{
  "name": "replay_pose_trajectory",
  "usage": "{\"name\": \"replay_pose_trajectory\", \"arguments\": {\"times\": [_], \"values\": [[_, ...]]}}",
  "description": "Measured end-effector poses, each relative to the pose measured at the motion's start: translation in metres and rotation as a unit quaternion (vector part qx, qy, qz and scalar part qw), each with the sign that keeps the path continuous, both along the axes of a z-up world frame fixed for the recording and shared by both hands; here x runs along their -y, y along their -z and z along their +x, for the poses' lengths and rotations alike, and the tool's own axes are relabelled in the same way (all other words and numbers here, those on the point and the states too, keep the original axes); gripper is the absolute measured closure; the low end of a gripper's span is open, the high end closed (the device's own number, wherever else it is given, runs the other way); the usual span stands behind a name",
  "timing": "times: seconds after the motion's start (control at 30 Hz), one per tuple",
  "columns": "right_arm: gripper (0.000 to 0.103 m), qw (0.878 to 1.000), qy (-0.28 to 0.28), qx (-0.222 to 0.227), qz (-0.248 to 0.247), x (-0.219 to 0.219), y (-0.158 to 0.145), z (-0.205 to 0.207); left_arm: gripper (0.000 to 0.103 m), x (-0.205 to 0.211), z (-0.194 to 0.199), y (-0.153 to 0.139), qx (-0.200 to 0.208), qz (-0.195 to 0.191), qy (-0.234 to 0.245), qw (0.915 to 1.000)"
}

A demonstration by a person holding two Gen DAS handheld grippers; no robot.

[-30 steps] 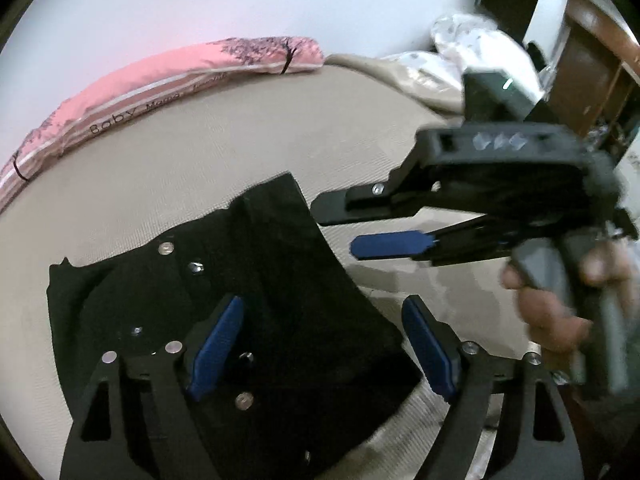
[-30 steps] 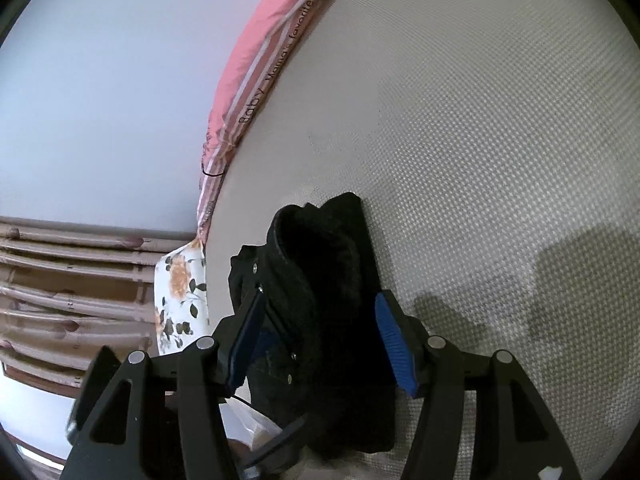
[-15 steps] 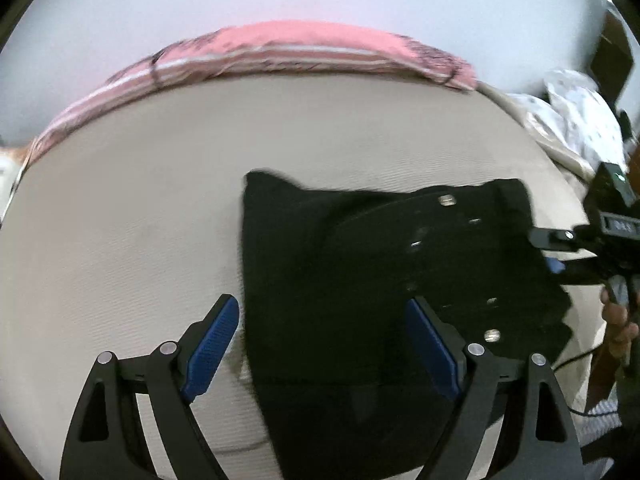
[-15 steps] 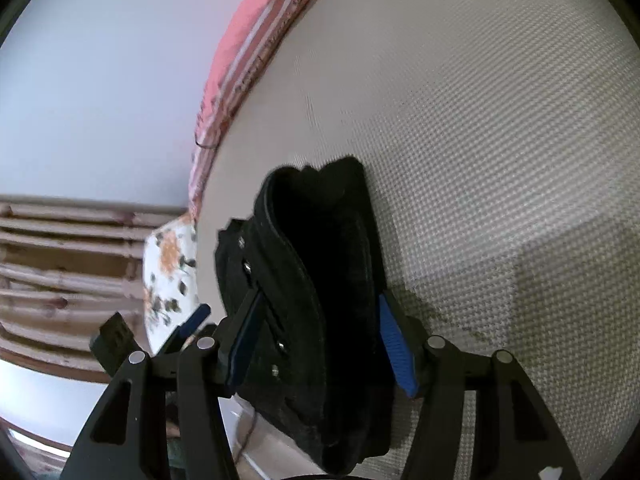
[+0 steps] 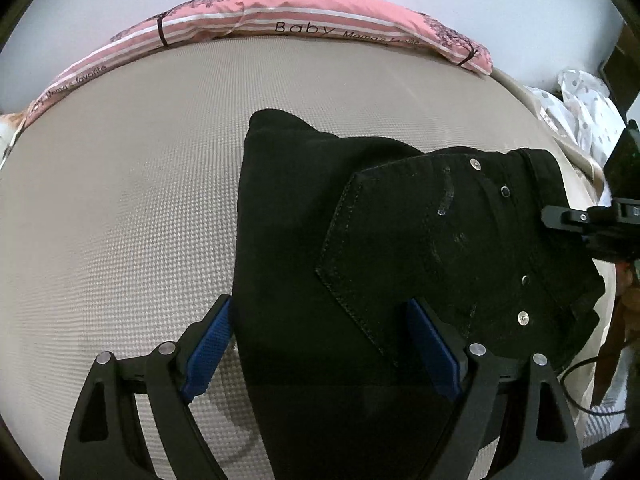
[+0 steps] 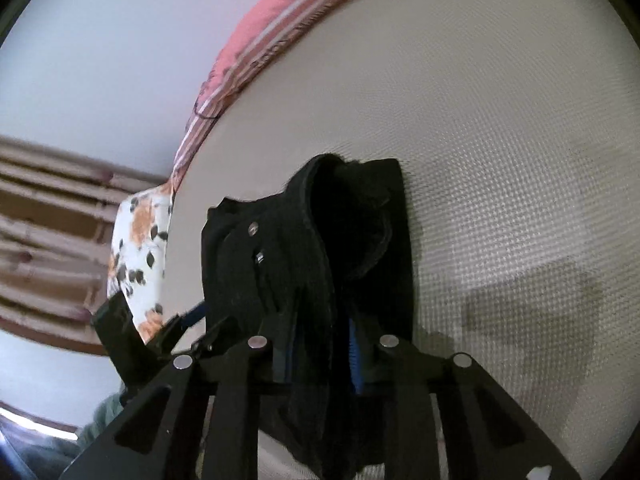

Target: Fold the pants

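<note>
The black pants [image 5: 400, 240] lie folded on the beige bed [image 5: 120, 200], near a pink pillow [image 5: 280, 20]. The left gripper [image 5: 320, 352] has its 2 fingers spread wide, straddling the fabric without pinching it. The right gripper [image 6: 324, 356] has its fingers clamped on the waistband edge.

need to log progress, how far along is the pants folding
Done: the black denim pants lie as a compact layered bundle on the beige woven mattress. In hand: the right gripper is shut on the bundle's waistband end; the left gripper is open around the other end. Left: release and a final tidy, probably.
</note>
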State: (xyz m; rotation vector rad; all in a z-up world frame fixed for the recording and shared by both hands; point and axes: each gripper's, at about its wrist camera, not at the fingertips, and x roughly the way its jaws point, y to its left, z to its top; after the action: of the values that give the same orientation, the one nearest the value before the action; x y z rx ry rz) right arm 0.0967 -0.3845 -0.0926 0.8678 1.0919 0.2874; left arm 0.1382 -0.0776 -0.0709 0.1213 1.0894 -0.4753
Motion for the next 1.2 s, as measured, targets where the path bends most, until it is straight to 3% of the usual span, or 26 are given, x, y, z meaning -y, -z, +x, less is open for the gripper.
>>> {"name": "replay_pose_trajectory", "arguments": {"times": [0.17, 0.3, 0.4, 0.47, 0.57, 0.63, 0.7, 0.77, 0.87, 0.93, 0.97, 1.03, 1.2], "values": [[0.091, 0.998, 0.029, 0.037, 0.041, 0.008, -0.016, -0.002, 0.016, -0.002, 0.004, -0.009, 0.009, -0.011, -0.005, 0.9999], [0.093, 0.996, 0.055, 0.065, 0.013, 0.018, -0.038, -0.002, 0.016, -0.002, 0.006, -0.024, 0.026, -0.046, -0.009, 0.9986], [0.093, 0.999, 0.049, 0.021, -0.01, 0.022, -0.015, 0.001, 0.016, 0.008, 0.005, -0.012, 0.015, -0.027, 0.018, 0.9994], [0.089, 0.998, 0.051, -0.007, -0.034, 0.023, 0.002, -0.001, 0.016, 0.015, 0.0, 0.002, 0.018, 0.01, 0.036, 0.9991], [0.082, 0.998, 0.055, -0.018, -0.006, 0.026, 0.005, -0.005, 0.015, 0.009, 0.001, 0.013, -0.004, -0.008, 0.033, 0.9994], [0.082, 0.998, 0.055, -0.012, 0.003, 0.026, 0.001, -0.01, 0.015, 0.003, 0.007, 0.01, -0.026, -0.022, 0.024, 0.9991], [0.089, 0.999, 0.044, 0.005, 0.003, 0.024, -0.008, -0.017, 0.015, 0.001, 0.007, 0.004, -0.012, -0.019, 0.022, 0.9995], [0.09, 0.998, 0.046, 0.014, 0.043, 0.024, -0.009, -0.023, 0.015, 0.001, 0.005, -0.003, -0.002, -0.022, 0.04, 0.9989], [0.091, 0.998, 0.057, -0.032, 0.022, 0.026, 0.011, -0.025, 0.015, 0.003, 0.001, 0.011, -0.021, 0.001, 0.056, 0.9982], [0.09, 0.995, 0.072, -0.04, 0.048, 0.031, 0.023, -0.03, 0.014, 0.001, 0.001, 0.013, -0.023, -0.012, 0.054, 0.9982], [0.081, 0.996, 0.071, -0.04, 0.04, 0.031, 0.02, -0.031, 0.014, 0.001, 0.001, 0.012, -0.024, -0.012, 0.055, 0.9981], [0.072, 0.997, 0.071, -0.038, -0.009, 0.027, 0.001, -0.034, 0.014, 0.0, -0.002, 0.009, -0.018, -0.009, 0.058, 0.9981], [0.072, 0.996, 0.052, -0.019, -0.068, 0.01, -0.034, -0.056, 0.014, 0.004, -0.01, -0.002, 0.006, -0.008, 0.065, 0.9978]]}}
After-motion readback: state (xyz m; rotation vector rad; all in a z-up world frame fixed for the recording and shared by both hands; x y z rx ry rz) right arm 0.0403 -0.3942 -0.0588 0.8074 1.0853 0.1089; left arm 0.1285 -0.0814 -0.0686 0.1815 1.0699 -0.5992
